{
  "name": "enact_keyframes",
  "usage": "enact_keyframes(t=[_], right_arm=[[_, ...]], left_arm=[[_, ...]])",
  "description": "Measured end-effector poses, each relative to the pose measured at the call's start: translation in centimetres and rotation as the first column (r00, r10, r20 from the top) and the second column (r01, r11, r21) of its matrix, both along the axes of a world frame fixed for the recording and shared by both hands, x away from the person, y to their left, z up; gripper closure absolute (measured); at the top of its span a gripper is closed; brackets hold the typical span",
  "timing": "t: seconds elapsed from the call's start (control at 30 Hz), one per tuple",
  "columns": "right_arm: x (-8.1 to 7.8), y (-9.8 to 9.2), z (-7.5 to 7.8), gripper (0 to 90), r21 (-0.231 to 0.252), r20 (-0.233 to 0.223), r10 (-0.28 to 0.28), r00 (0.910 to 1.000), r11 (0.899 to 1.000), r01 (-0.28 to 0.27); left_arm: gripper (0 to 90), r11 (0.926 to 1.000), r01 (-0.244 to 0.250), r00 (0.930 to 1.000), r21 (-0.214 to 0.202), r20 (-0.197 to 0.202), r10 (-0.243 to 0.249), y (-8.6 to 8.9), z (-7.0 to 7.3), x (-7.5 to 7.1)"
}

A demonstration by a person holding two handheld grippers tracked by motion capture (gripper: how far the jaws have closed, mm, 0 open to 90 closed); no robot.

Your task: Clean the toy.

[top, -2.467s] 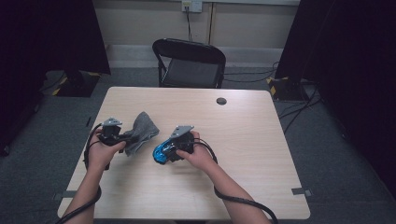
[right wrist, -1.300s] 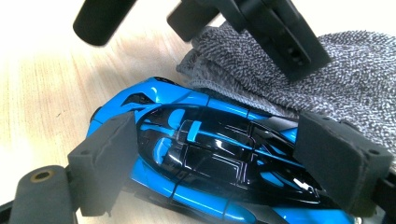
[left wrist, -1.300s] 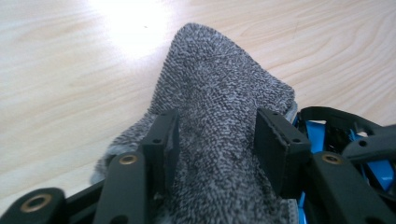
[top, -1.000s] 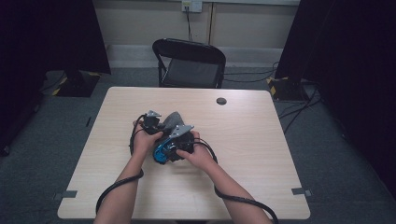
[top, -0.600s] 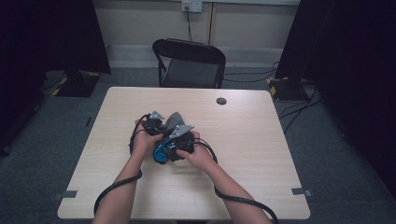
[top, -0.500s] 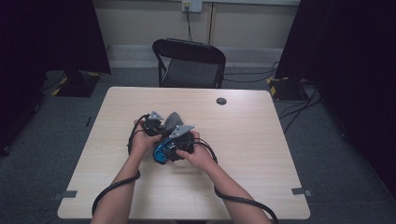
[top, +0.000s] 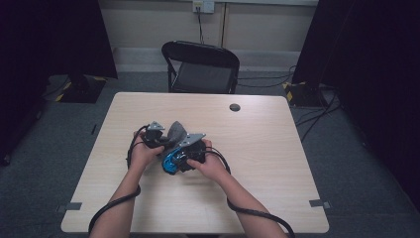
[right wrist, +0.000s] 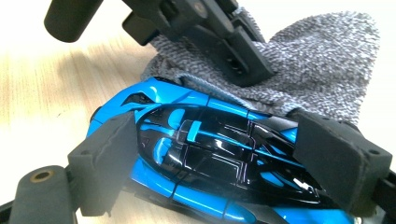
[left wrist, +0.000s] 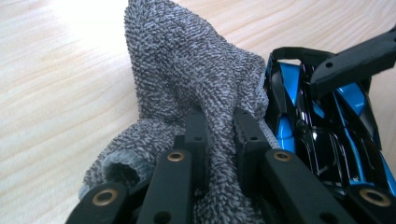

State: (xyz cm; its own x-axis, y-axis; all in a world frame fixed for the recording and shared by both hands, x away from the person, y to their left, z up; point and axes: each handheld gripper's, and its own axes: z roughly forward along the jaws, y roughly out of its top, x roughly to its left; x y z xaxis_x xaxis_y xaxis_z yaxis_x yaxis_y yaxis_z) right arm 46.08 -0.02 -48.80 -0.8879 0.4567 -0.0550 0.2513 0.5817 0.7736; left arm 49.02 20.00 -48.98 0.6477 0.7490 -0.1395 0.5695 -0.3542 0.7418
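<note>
Left hand-held gripper (left wrist: pixel 219 135) clamped tight on grey terry cloth (left wrist: pixel 196 79), fold of fabric pinched between both black jaws, rest of cloth bunched up and rising above them in left gripper view. Right hand-held gripper (right wrist: pixel 210 154) clamped on blue and black toy car (right wrist: pixel 210 163), foam pads (right wrist: pixel 338 154) pressing on both ends of car body, car lying across between them. Cloth touching car: in right gripper view draped just behind and against car's far side; in left gripper view hem edge lying along car's flank. Seen from high view, left hand-held gripper (top: pixel 157 140) and right hand-held gripper (top: pixel 184 153) close together, nearly touching, at left-centre of bench (top: pixel 277 168), cloth (top: pixel 175 131) between and above them, car (top: pixel 171 161) low, just over bench surface. Cannot tell whether car's wheels rest on bench. Both forearms entering from bottom edge, black cables trailing back along them. Small dark round disc (top: pixel 235 107) on far part of bench, well apart from hands. Black folding chair (top: pixel 200 67) behind bench's far edge.
</note>
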Motion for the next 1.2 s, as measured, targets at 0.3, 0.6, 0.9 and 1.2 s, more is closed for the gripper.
enact_keyframes(t=[0.3,0.6,0.9,1.2], right_arm=[[0.0,0.0,0.0,13.5,-0.005,0.001,-0.002,1.0000,1.000,0.002],[0.0,0.1,0.1,13.0,-0.013,0.001,-0.004,1.0000,1.000,0.004],[-0.1,0.3,0.1,12.8,-0.016,-0.003,-0.010,0.9999,1.000,0.010],[-0.1,0.3,0.1,12.8,-0.019,-0.002,-0.008,1.0000,1.000,0.008]], left_arm=[[78.3,0.9994,-0.035,0.9993,-0.007,-0.015,0.035,1.4,0.2,-1.7],[78.4,0.9982,-0.058,0.9979,-0.015,-0.030,0.057,3.2,0.3,-3.5],[78.2,0.9987,-0.050,0.9984,-0.010,-0.027,0.050,4.3,0.5,-5.5],[78.2,0.9988,-0.048,0.9980,0.000,-0.042,0.048,5.5,0.7,-6.8]])
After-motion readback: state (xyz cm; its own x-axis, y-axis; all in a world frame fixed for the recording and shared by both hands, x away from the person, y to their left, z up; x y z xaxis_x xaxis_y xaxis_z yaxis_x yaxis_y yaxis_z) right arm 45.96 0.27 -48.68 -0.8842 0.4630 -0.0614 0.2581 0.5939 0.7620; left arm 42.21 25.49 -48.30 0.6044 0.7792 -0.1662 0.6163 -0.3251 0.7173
